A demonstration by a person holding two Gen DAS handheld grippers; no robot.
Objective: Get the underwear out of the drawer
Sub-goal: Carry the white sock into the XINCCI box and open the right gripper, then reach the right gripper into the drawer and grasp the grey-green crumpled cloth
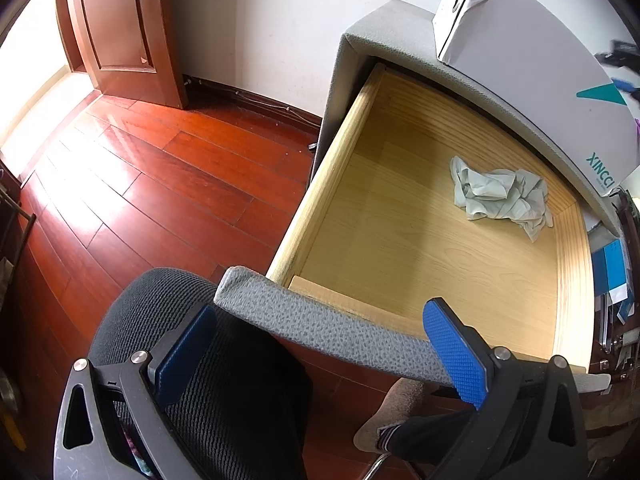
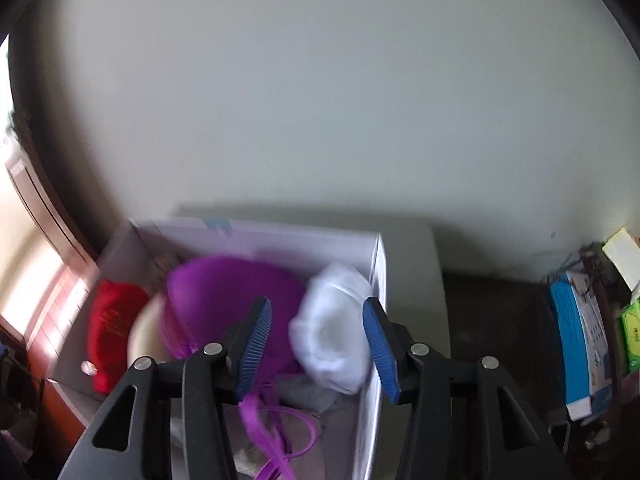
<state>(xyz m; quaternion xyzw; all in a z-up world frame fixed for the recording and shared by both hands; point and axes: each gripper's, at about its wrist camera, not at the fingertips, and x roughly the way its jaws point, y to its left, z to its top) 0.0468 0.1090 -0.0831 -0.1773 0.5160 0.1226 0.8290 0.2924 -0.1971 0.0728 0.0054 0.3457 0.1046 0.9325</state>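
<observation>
In the left wrist view the wooden drawer (image 1: 432,240) stands pulled open from a grey cabinet (image 1: 384,32). One crumpled pale green underwear piece (image 1: 500,196) lies at its far right. My left gripper (image 1: 320,352) is open and empty, above the drawer's grey front panel (image 1: 320,328). In the right wrist view my right gripper (image 2: 316,348) is open and empty above a white box (image 2: 376,320) on the cabinet top. The box holds a purple bra (image 2: 232,292), a white garment (image 2: 332,336) and a red garment (image 2: 112,320). The view is blurred.
A black mesh chair seat (image 1: 192,360) and a person's foot (image 1: 396,416) are below the drawer front. Red wood floor (image 1: 140,184) and a door (image 1: 120,28) lie to the left. Books and clutter (image 2: 580,340) stand right of the cabinet. The white box also shows on the cabinet (image 1: 520,40).
</observation>
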